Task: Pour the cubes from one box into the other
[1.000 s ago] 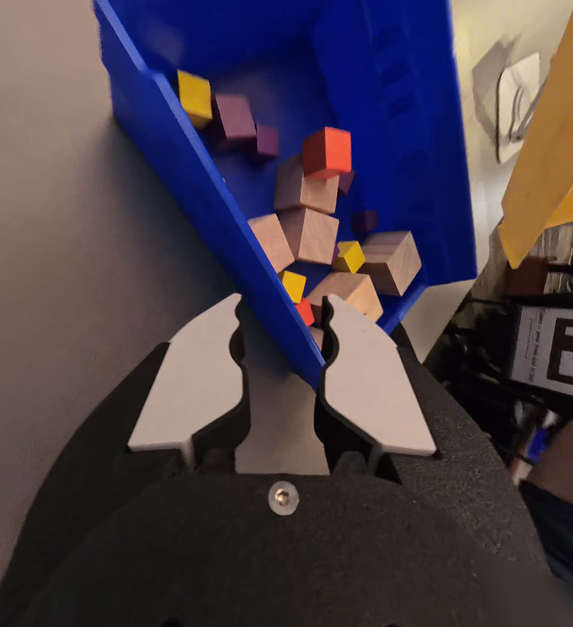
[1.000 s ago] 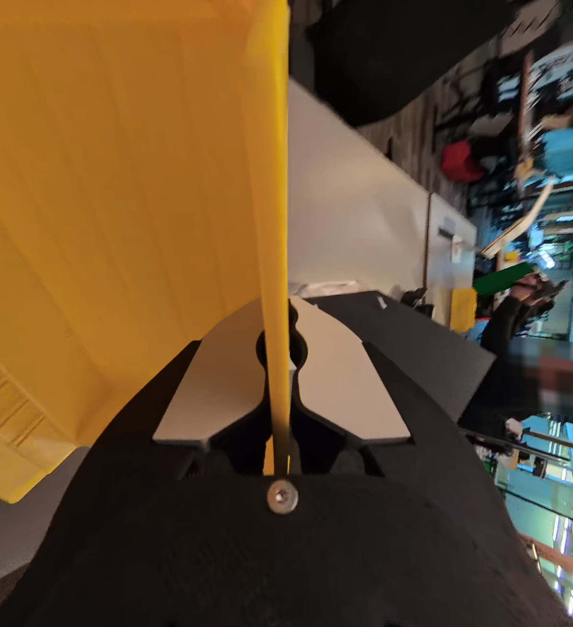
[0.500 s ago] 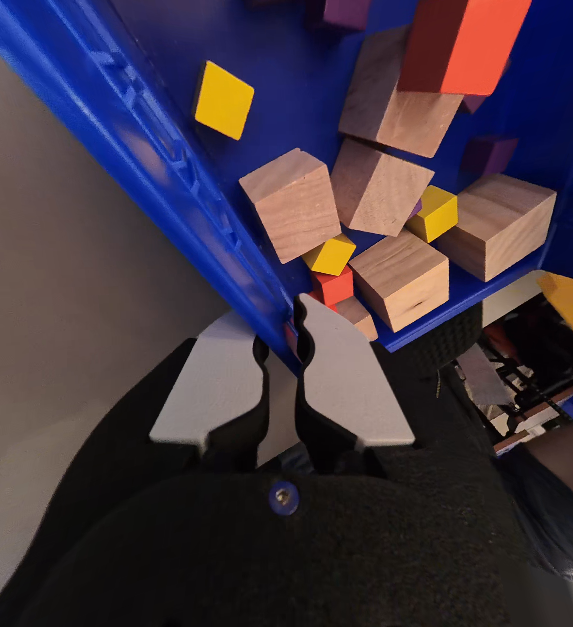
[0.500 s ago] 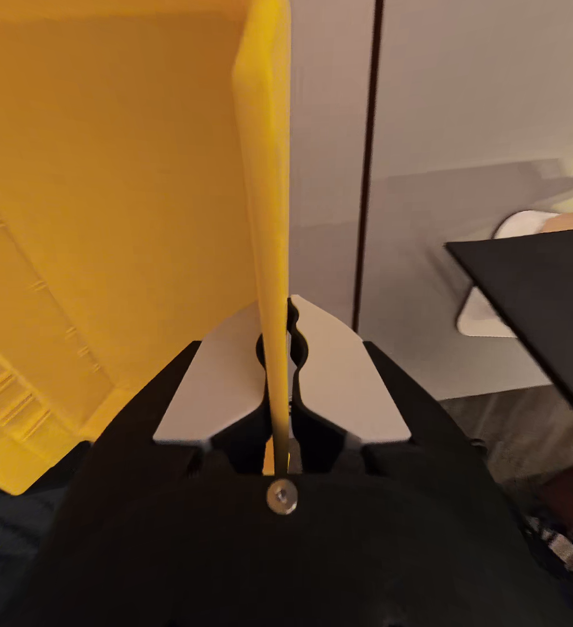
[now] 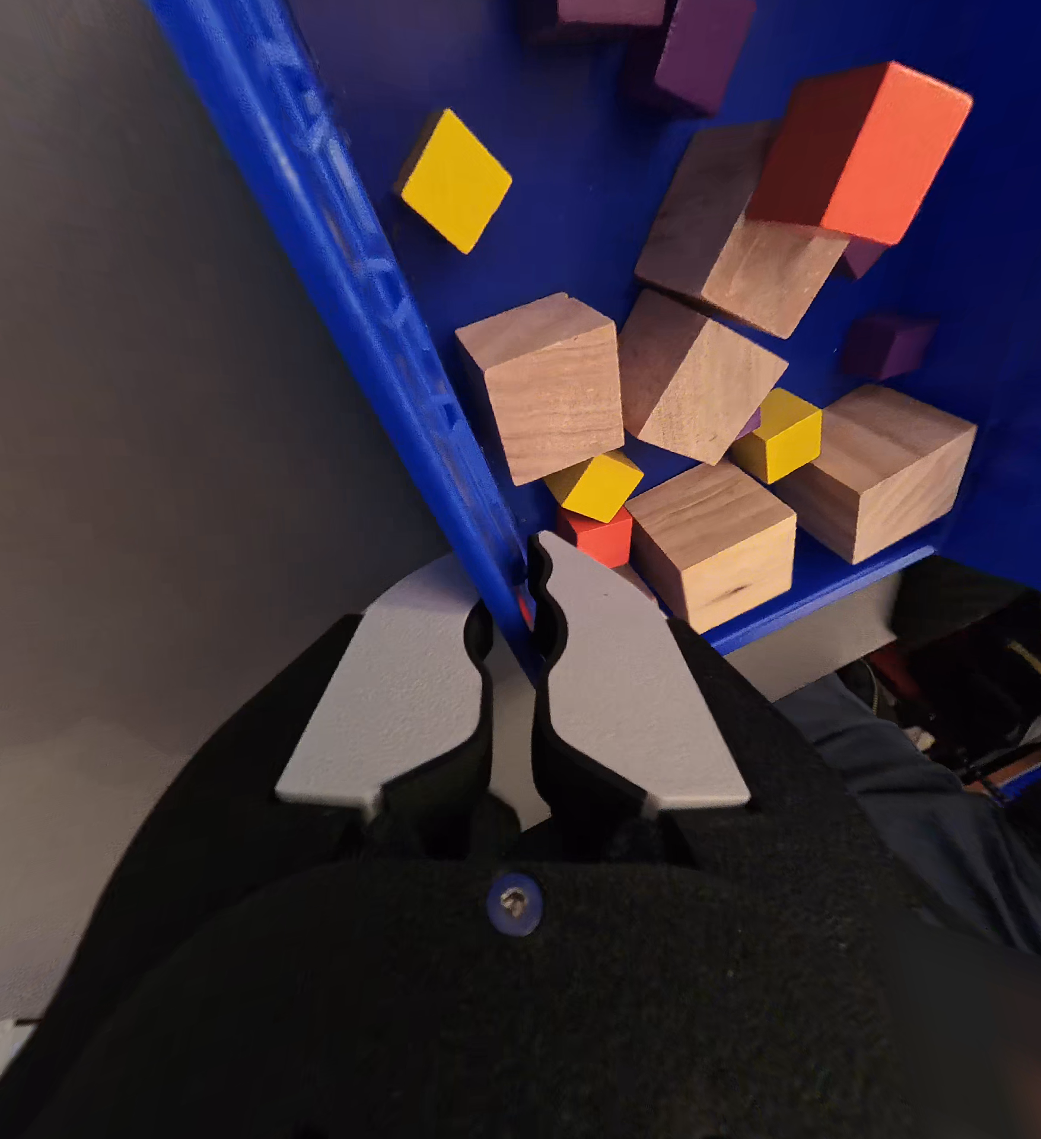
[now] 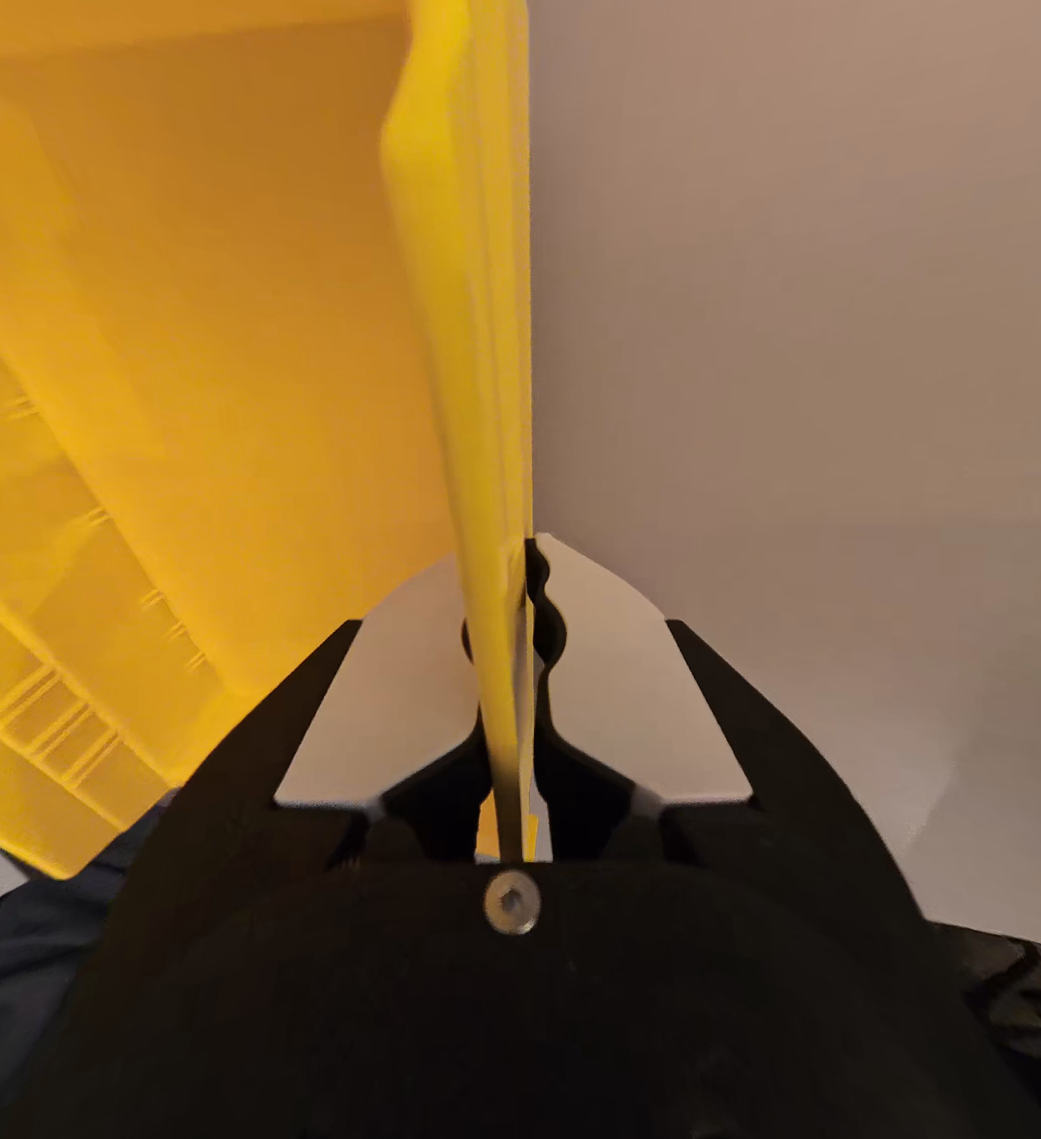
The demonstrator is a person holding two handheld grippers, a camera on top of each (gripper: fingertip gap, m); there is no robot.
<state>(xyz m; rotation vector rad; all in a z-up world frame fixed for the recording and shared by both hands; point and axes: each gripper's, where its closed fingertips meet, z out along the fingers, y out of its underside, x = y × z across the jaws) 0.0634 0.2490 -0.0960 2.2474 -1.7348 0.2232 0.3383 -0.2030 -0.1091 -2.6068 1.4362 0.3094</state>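
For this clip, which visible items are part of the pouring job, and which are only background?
Job:
blue box, pinched by left gripper
cubes inside it: wooden, yellow, orange, purple
yellow box, pinched by right gripper

Background:
person's dark sleeve
clutter under the blue box

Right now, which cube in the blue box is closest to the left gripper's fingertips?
The small red cube, just beyond the left gripper by the blue box wall. The big red cube sits far up.

No legible writing anywhere (either view); none.
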